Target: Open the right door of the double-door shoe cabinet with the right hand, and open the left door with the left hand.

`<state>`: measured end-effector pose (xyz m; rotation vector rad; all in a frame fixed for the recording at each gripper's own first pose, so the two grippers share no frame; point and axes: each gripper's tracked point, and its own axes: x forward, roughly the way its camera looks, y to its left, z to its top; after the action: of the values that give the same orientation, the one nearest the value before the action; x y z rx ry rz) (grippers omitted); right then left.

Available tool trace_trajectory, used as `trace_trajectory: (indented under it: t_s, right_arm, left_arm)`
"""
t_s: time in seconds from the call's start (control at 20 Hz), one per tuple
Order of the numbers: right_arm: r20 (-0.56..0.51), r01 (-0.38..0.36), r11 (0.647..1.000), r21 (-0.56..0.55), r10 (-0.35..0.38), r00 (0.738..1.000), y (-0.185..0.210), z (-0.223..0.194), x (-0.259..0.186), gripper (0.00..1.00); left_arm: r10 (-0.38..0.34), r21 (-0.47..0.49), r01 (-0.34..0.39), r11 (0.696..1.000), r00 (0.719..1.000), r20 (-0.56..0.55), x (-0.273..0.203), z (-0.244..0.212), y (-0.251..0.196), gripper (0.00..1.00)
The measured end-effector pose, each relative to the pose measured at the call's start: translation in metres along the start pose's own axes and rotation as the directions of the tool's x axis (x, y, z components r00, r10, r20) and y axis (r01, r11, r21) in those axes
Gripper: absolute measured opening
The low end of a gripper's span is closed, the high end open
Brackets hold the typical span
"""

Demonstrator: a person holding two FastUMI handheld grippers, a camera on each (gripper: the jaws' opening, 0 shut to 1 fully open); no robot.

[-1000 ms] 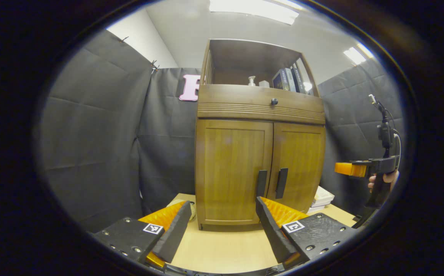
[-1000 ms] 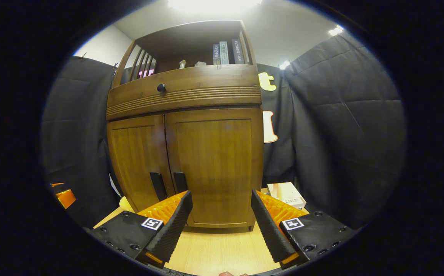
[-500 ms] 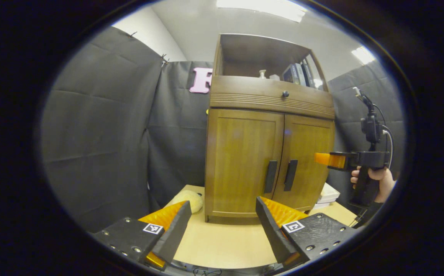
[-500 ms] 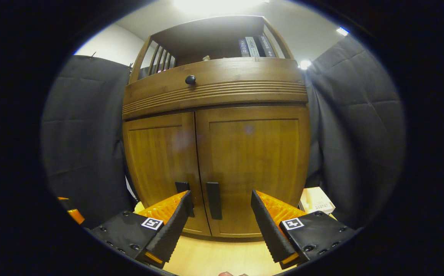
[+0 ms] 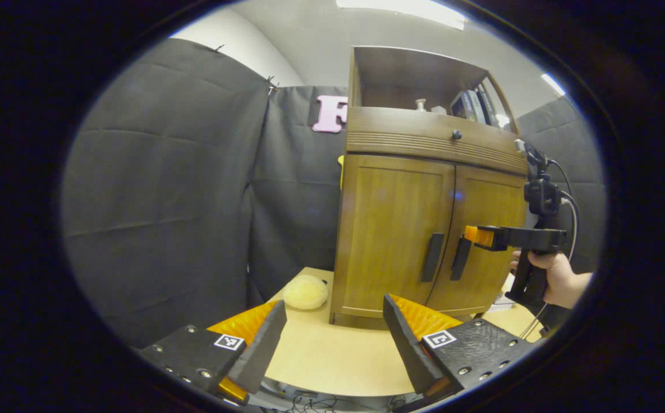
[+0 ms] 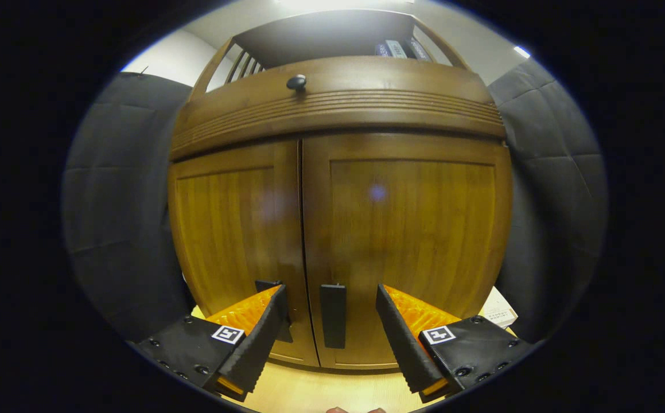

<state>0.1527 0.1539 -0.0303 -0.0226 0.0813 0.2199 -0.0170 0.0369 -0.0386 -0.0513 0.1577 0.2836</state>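
Note:
The wooden shoe cabinet (image 5: 424,229) stands on a light table with both doors closed. In the right gripper view the right door (image 6: 412,246) is close ahead, and its dark vertical handle (image 6: 333,315) sits between the fingers of my open right gripper (image 6: 332,327). The left door's handle (image 6: 269,287) is partly hidden behind one finger. In the left gripper view my left gripper (image 5: 332,338) is open and well back from the cabinet, with nothing between its fingers. There the right gripper (image 5: 481,236), held by a hand (image 5: 556,275), points at the right handle (image 5: 459,258), next to the left handle (image 5: 432,257).
A yellow fluffy object (image 5: 304,291) lies on the table (image 5: 332,355) left of the cabinet. A drawer with a round knob (image 5: 456,135) tops the doors, and an open shelf holds books (image 5: 473,106). A white box (image 6: 498,310) lies right of the cabinet. Black cloth walls surround the booth.
The right gripper has moved in toward the cabinet until the right door's handle sits between its fingers. The left gripper view has swung left, away from the cabinet. Both doors stay closed.

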Motion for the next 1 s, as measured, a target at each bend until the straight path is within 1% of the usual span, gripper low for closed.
trace_trajectory:
  t_s: [0.1,0.3,0.5,0.55,0.6,0.7,0.75,0.9,0.95,1.0]
  right_arm:
    - [-0.021,0.004,1.000,-0.009,-0.004,1.000,-0.001,-0.011,0.014,0.97]
    - [-0.058,0.010,1.000,-0.017,-0.011,0.998,0.000,-0.029,0.039,0.96]
    - [-0.093,0.005,1.000,-0.015,-0.006,0.996,-0.001,-0.049,0.050,0.97]
    - [-0.094,0.002,1.000,-0.021,-0.004,0.996,-0.001,-0.053,0.051,0.97]
    - [-0.089,0.002,1.000,-0.030,-0.005,0.996,-0.002,-0.054,0.053,0.96]
    - [-0.075,0.003,0.999,-0.038,-0.006,0.997,-0.002,-0.052,0.056,0.86]
    - [-0.071,0.012,0.999,-0.037,-0.014,0.997,-0.003,-0.051,0.057,0.76]
    - [-0.077,0.045,0.999,-0.014,-0.046,0.996,-0.007,-0.051,0.063,0.46]
    - [-0.093,0.032,0.999,0.003,-0.032,0.995,-0.002,-0.056,0.064,0.44]
    - [-0.092,0.044,0.999,0.012,-0.042,0.995,-0.004,-0.052,0.056,0.42]
  left_arm:
    - [0.037,-0.009,-0.038,0.999,0.999,-0.025,0.000,-0.003,0.005,0.99]
    - [0.085,0.004,-0.085,0.996,0.995,-0.043,0.003,-0.004,0.011,0.99]
    - [0.085,0.011,-0.084,0.996,0.996,-0.036,0.006,0.000,0.006,0.96]
    - [0.082,0.014,-0.081,0.997,0.996,-0.037,0.011,0.000,0.004,0.96]
    - [0.079,0.018,-0.078,0.997,0.996,-0.039,0.016,-0.001,0.002,0.99]
    - [0.073,0.033,-0.071,0.997,0.996,-0.043,0.023,-0.004,0.000,0.97]
    - [0.069,0.040,-0.067,0.997,0.997,-0.045,0.025,-0.003,-0.001,0.99]
    - [0.055,0.058,-0.052,0.997,0.997,-0.048,0.030,-0.001,-0.005,0.99]
    - [0.050,0.056,-0.047,0.997,0.998,-0.047,0.032,-0.001,-0.006,0.99]
    - [0.044,0.052,-0.041,0.998,0.998,-0.046,0.032,-0.001,-0.008,0.99]
